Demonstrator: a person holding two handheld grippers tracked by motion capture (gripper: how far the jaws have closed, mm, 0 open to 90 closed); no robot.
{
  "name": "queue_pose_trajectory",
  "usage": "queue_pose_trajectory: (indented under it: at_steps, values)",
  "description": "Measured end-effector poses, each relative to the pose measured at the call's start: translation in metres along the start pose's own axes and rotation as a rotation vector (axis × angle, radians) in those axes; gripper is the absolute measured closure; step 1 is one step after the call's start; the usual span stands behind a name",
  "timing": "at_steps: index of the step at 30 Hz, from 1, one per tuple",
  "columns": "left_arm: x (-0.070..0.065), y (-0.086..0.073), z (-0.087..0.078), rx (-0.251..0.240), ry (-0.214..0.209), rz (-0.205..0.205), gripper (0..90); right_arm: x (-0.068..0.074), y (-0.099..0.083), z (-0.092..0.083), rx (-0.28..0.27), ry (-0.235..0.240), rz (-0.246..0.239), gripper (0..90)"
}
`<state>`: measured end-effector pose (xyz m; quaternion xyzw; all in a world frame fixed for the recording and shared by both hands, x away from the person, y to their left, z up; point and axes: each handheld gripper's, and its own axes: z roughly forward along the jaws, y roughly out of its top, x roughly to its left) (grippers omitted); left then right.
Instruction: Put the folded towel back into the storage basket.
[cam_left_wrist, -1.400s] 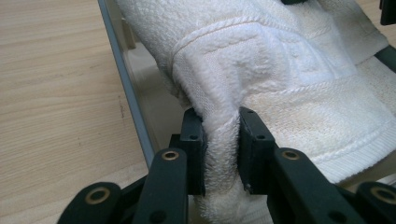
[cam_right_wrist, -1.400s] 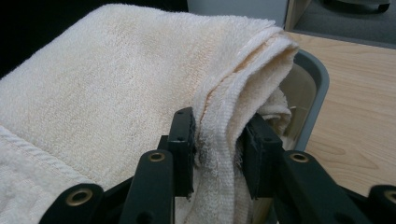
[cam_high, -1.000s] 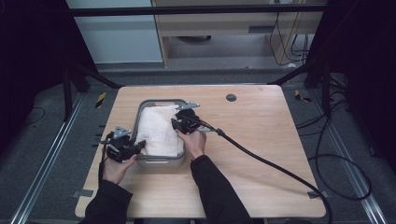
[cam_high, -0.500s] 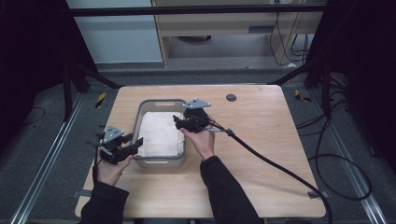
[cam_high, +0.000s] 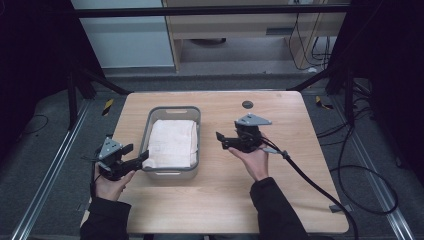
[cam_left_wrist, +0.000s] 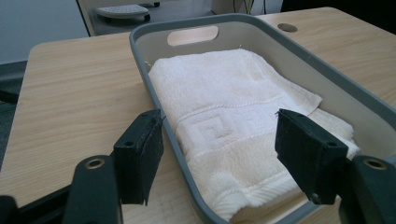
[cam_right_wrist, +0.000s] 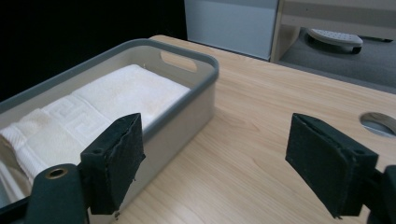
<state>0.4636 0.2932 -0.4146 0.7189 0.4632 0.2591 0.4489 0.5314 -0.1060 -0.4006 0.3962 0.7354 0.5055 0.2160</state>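
A folded white towel (cam_high: 171, 143) lies flat inside a grey plastic bin (cam_high: 192, 112) on the wooden table (cam_high: 295, 190). My left gripper (cam_high: 141, 159) hovers at the bin's near left corner; its jaws have just been opening and stand wide, nothing pressed between them. In the left gripper view the towel (cam_left_wrist: 233, 116) and the bin's rim (cam_left_wrist: 154, 93) lie between and beyond the pads. My right gripper (cam_high: 222, 139) is to the right of the bin above bare table; its jaws have just been opening and hold nothing. In the right gripper view the bin (cam_right_wrist: 196, 93) stands at left with the towel (cam_right_wrist: 107, 102) in it.
A round cable hole (cam_high: 247, 104) is set in the table's far side. A thick black cable (cam_high: 320, 190) trails from my right gripper across the table to the right front edge. Dark frame posts and floor cables surround the table.
Both grippers have let go of the towel and drawn out of the bin. The right one moved well to the right over the table; the left one backed toward the near left corner. Both jaws opened.
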Motion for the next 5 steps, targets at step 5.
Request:
queue_pose_trajectory:
  at_steps: [5]
  values:
    - [0.003, -0.006, -0.006, -0.015, 0.009, -0.001, 30.2, -0.021, -0.02, -0.03, -0.005, -0.019, 0.015, 19.0]
